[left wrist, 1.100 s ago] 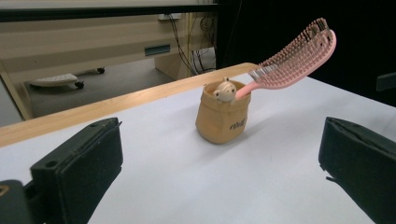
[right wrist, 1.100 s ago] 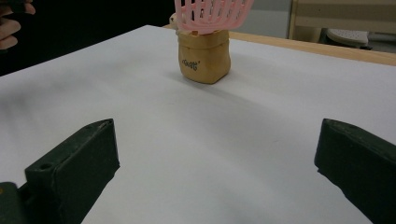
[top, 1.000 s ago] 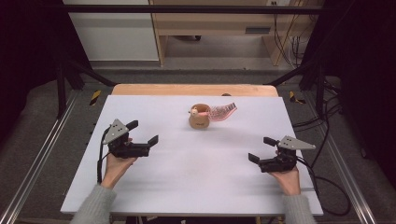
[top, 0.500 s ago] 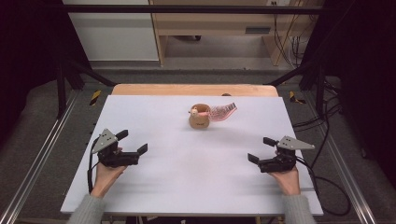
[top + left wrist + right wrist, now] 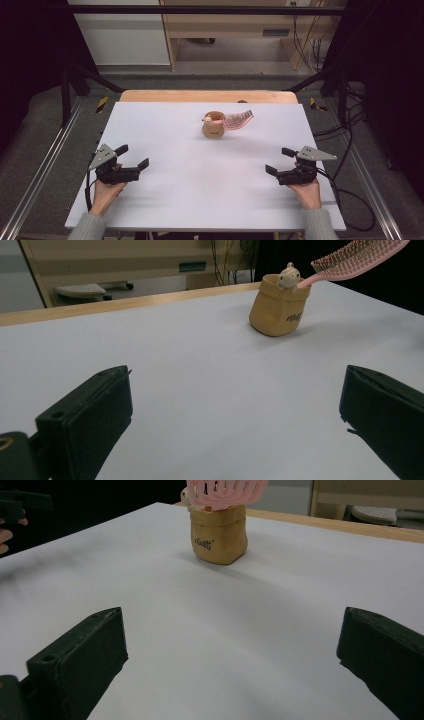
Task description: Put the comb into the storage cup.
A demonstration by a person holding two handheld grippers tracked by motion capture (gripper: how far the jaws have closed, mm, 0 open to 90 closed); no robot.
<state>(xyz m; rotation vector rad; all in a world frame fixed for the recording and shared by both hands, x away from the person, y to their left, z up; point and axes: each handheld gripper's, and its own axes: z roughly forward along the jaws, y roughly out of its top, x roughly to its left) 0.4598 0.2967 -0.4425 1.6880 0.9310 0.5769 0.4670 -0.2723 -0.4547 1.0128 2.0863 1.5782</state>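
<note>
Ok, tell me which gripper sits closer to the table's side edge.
The left gripper: it sits near the white table's left edge, while the right gripper sits further inboard from its own edge. Both are open, away from the tan pot.

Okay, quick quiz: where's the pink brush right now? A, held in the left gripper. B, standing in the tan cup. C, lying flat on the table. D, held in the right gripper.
B: the brush sticks out of the cup, its handle inside, while both grippers sit open, far from it.

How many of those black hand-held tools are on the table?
2: the left tool near the table's left front corner, the right tool near its right front, each in a hand, both open.
</note>
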